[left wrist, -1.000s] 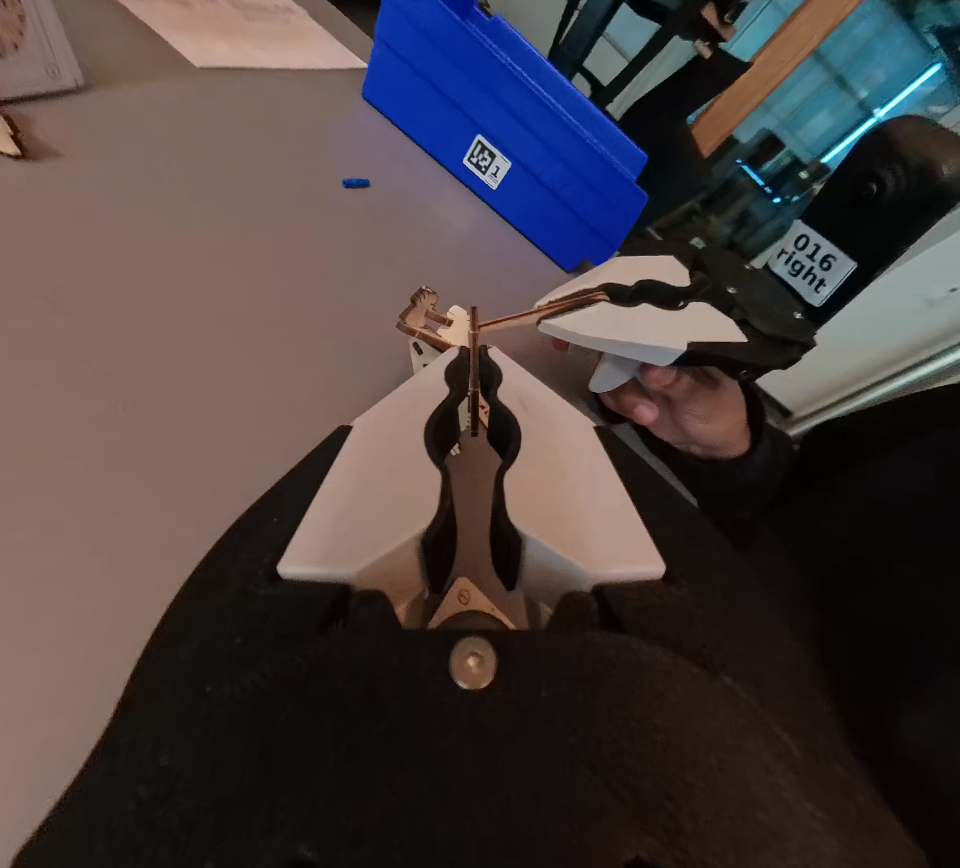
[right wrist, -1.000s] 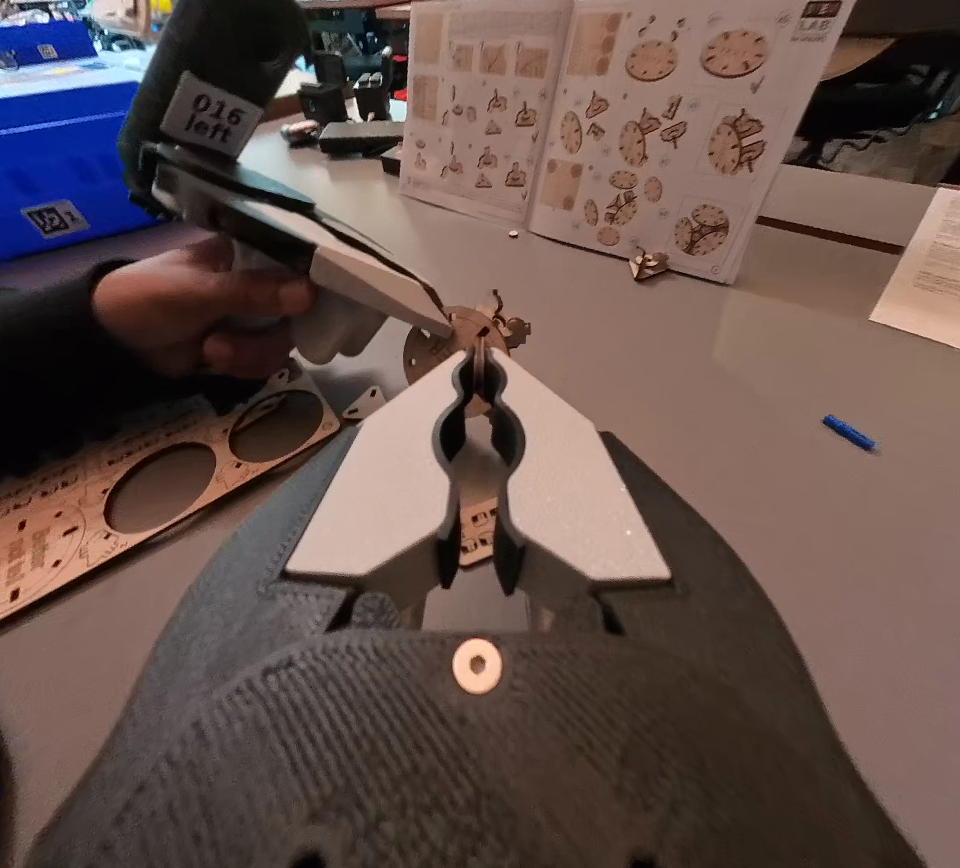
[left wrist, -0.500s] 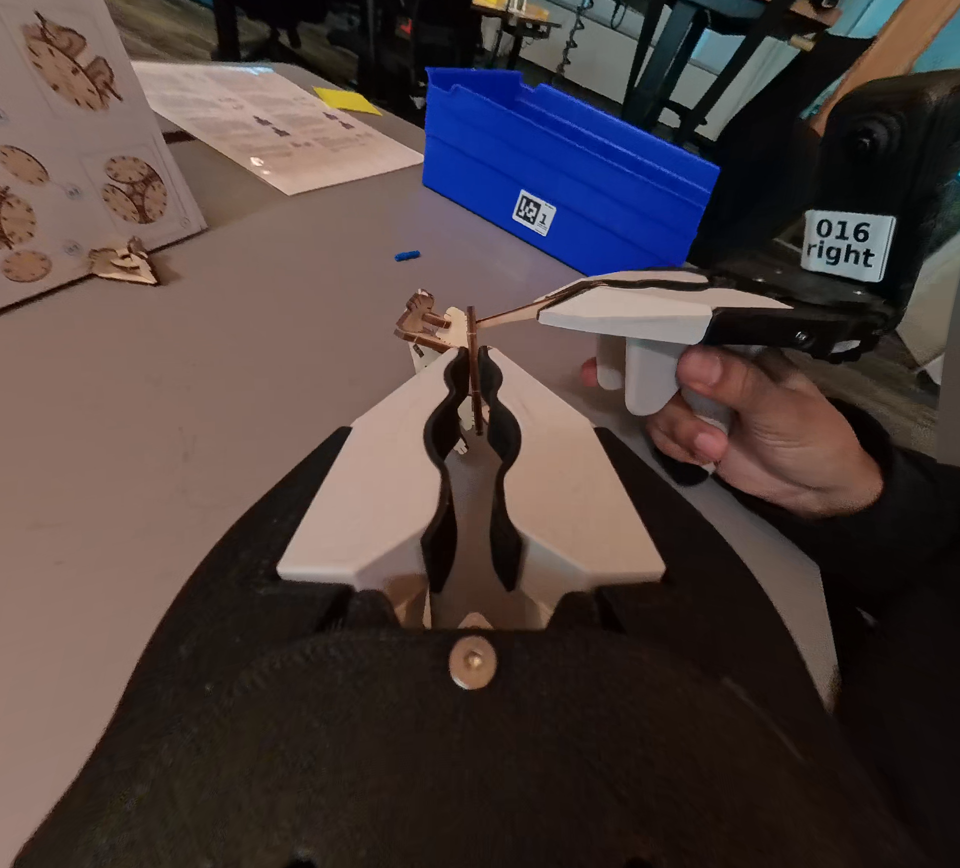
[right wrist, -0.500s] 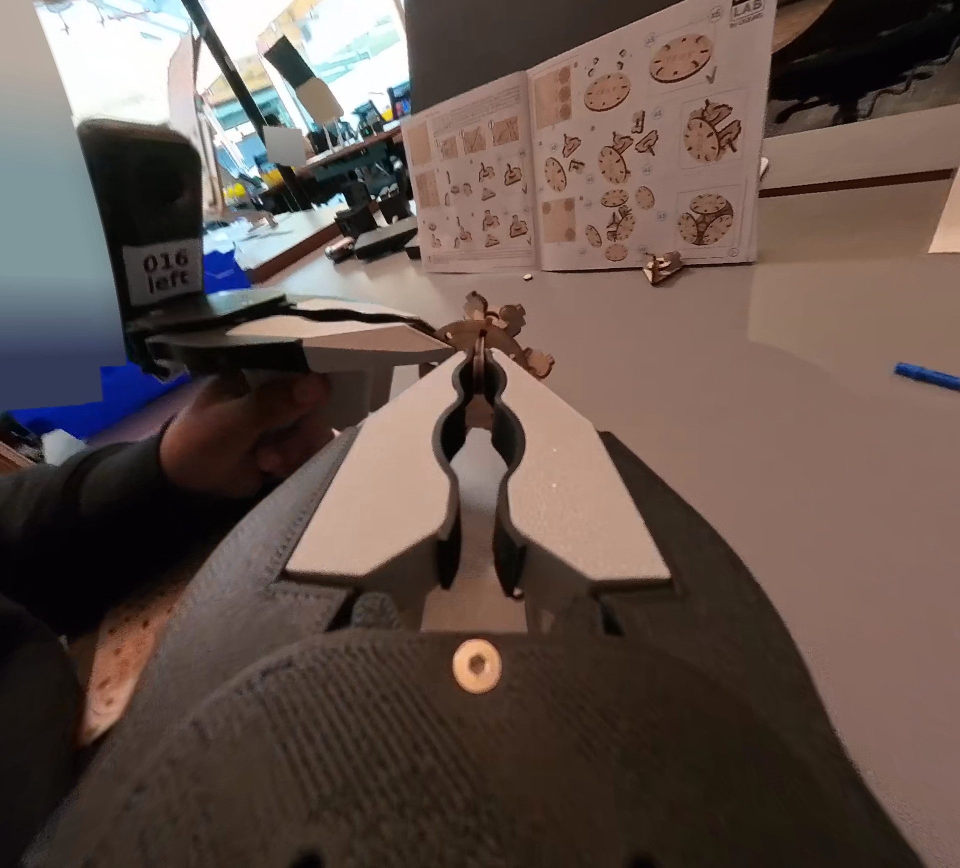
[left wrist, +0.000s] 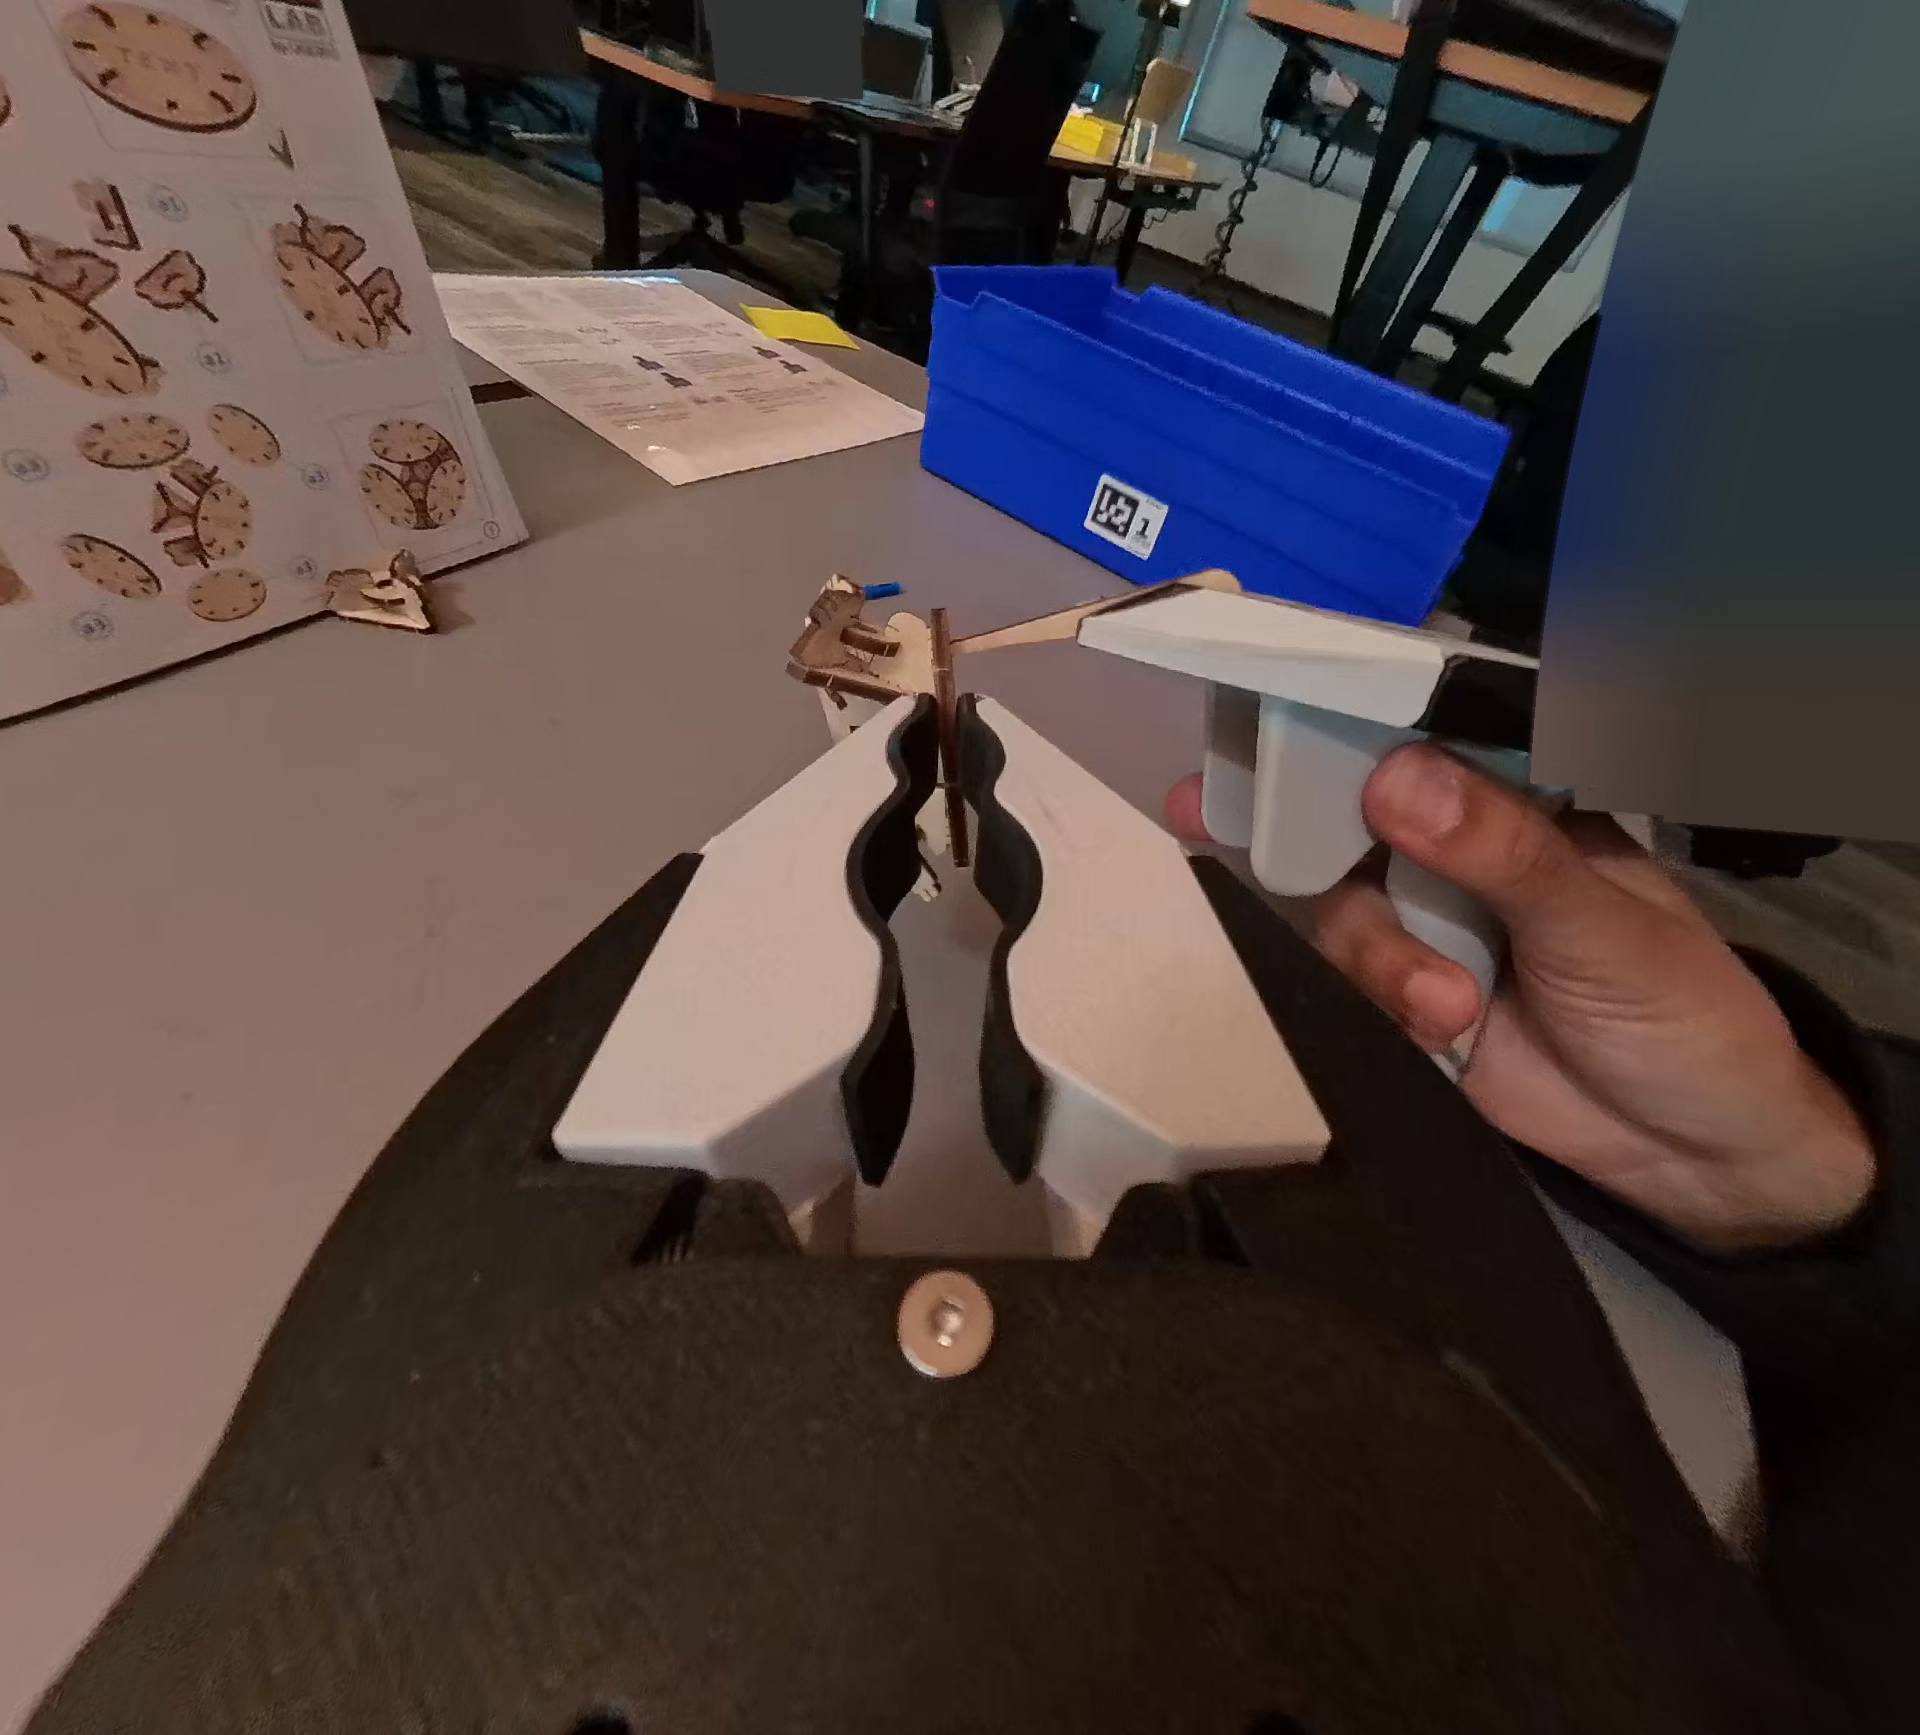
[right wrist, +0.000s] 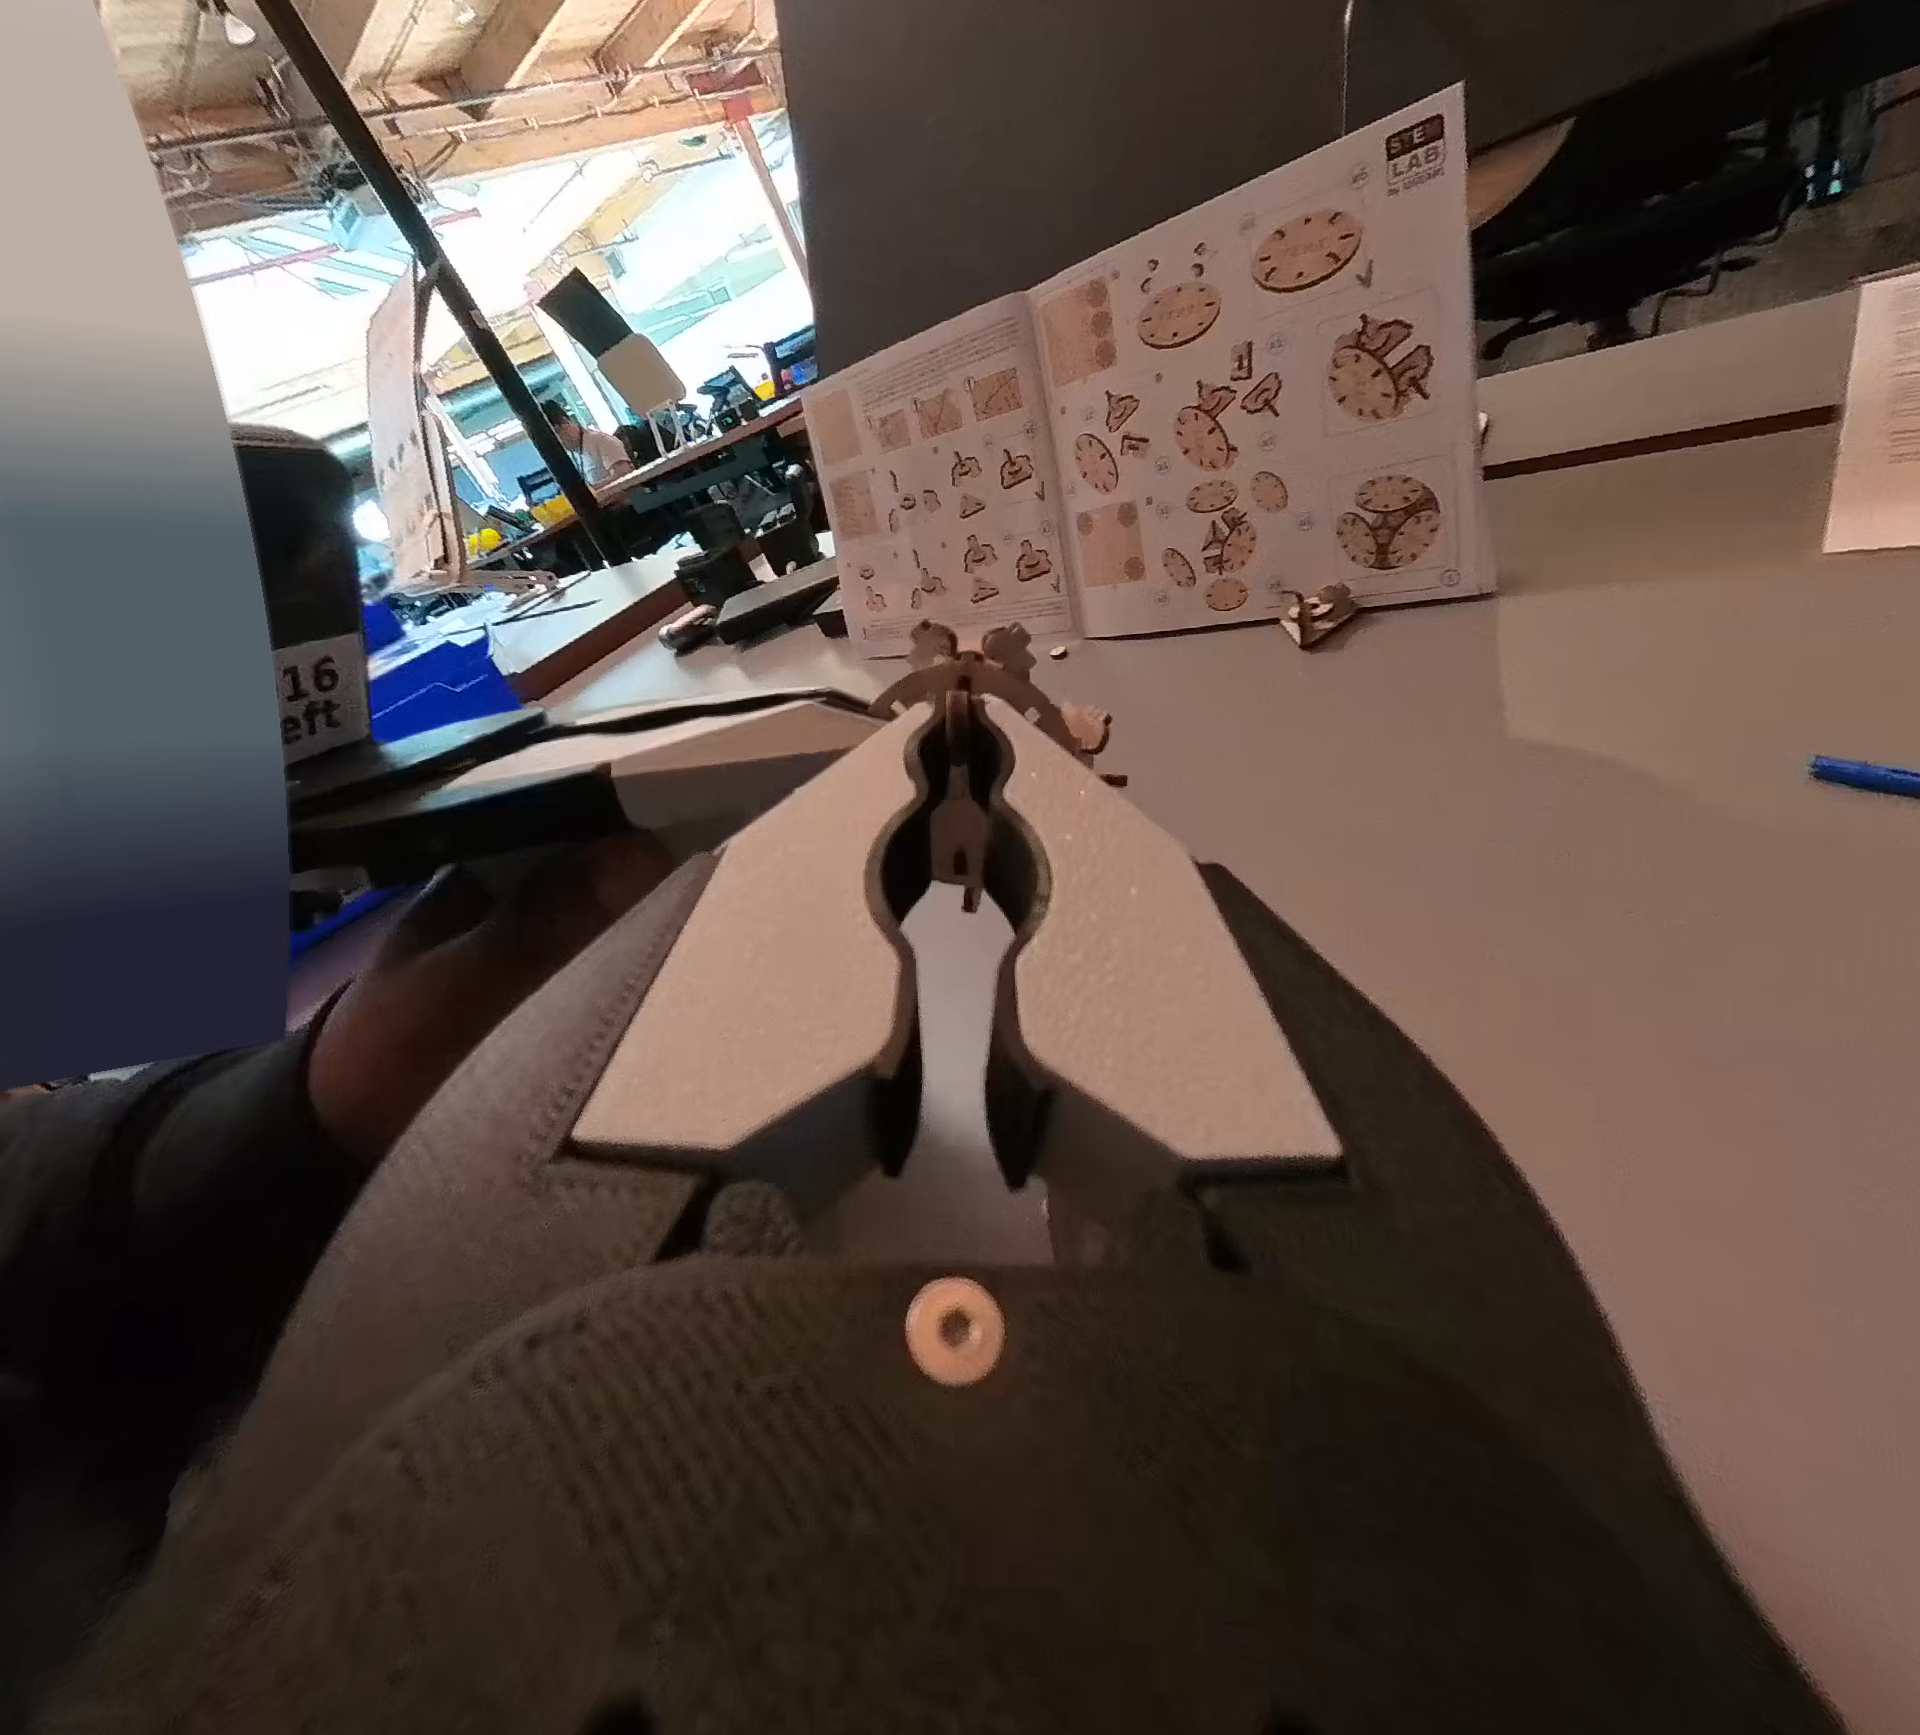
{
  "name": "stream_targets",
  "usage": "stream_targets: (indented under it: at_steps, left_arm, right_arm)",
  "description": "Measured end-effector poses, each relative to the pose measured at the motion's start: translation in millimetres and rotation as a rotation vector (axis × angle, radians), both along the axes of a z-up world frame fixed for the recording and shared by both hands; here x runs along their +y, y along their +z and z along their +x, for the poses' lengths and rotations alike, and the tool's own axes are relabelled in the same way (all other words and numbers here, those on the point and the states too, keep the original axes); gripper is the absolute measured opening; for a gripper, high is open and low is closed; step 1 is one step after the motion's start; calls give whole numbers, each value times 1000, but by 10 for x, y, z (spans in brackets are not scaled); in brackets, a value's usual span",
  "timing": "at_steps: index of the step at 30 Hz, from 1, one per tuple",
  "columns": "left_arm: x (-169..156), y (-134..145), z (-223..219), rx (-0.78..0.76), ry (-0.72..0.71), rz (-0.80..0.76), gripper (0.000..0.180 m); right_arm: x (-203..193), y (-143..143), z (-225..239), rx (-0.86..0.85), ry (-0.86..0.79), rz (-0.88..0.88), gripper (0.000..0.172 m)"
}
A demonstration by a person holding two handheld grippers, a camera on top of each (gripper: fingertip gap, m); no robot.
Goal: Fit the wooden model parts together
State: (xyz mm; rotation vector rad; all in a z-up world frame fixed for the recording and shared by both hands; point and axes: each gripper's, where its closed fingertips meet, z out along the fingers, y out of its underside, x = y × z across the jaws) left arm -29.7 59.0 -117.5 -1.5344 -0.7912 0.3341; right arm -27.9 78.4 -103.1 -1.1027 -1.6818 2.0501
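Left tongs [left wrist: 943,709] pinch a wooden disc [left wrist: 948,750] edge-on, and the right tongs [right wrist: 958,714] are clamped on a thin wooden piece [right wrist: 956,812] slotted into it, both held above the grey table [left wrist: 312,854]. Only the left wrist view shows the blue bin [left wrist: 1195,428], its inside hidden; only the right wrist view shows both pages of the open instruction booklet [right wrist: 1143,459].

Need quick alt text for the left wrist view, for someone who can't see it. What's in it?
The left gripper is shut on a thin wooden disc held edge-on, small wooden parts on its far side. From the right, the right gripper holds a flat wooden piece against it. Behind, on the grey table: a blue bin and an open booklet.
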Motion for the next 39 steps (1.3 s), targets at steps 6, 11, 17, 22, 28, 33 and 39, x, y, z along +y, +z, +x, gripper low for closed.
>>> stream_targets:
  at_steps: [6,11,17,22,28,33,39]
  left_arm:
    - [-72,18,-57,-49,-4,76,0]
    - [-69,-4,-57,-30,-4,35,0]
    - [-85,-31,-69,-46,-13,38,0]
    - [-80,-91,-68,-94,-50,50,0]
    - [-60,-108,-53,-87,-62,22,0]
    - [-102,-101,-84,-121,-57,74,0]
    - [-110,-113,-87,-152,-67,104,0]
  right_arm:
    - [-108,-124,4,-25,39,75,0]
    - [-100,-127,1,-27,42,75,0]
    - [-97,-131,11,6,41,132,0]
    - [-83,-174,15,48,24,244,0]
    - [-92,-211,14,54,26,286,0]
    - [-157,-271,51,90,45,380,0]
    - [-194,-286,69,129,44,432,0]
